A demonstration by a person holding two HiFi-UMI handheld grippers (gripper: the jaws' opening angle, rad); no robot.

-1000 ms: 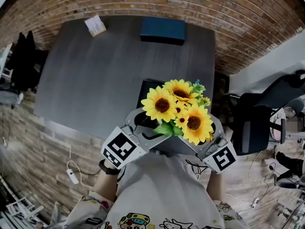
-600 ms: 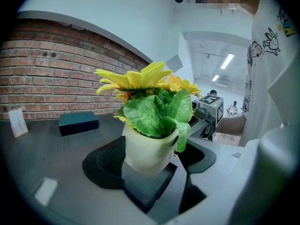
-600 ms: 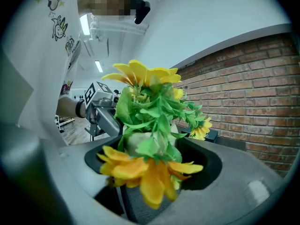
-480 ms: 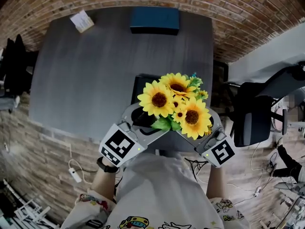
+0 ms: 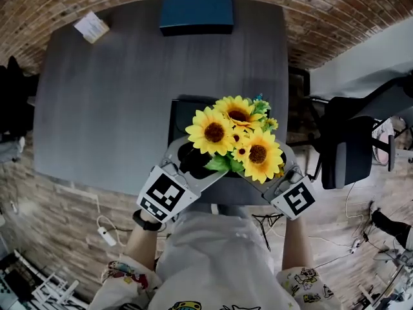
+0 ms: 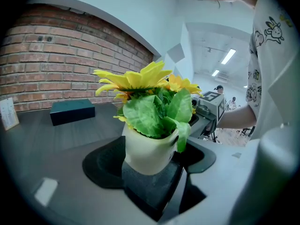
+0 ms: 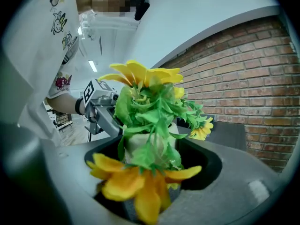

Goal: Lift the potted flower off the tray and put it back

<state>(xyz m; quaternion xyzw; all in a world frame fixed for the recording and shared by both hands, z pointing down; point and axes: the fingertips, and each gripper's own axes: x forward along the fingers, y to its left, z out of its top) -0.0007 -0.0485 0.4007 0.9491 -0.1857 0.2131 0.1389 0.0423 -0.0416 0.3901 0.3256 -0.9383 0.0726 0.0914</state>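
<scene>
Both sets of jaws stand wide and clasp the white pot of the potted flower (image 5: 235,141), the left gripper (image 5: 191,165) from the left, the right gripper (image 5: 279,168) from the right, over the dark tray (image 5: 177,112) at the near edge of the worktop (image 5: 116,95).

- Left gripper (image 5: 188,166), at 7 o'clock in the head view, points toward 2 o'clock, its wide-set jaws clasping the potted flower (image 6: 147,149).
- Right gripper (image 5: 279,173), at 5 o'clock, points toward 10 o'clock, clasping likewise.
- Both forearms (image 5: 145,237) rise from 6 o'clock.
</scene>
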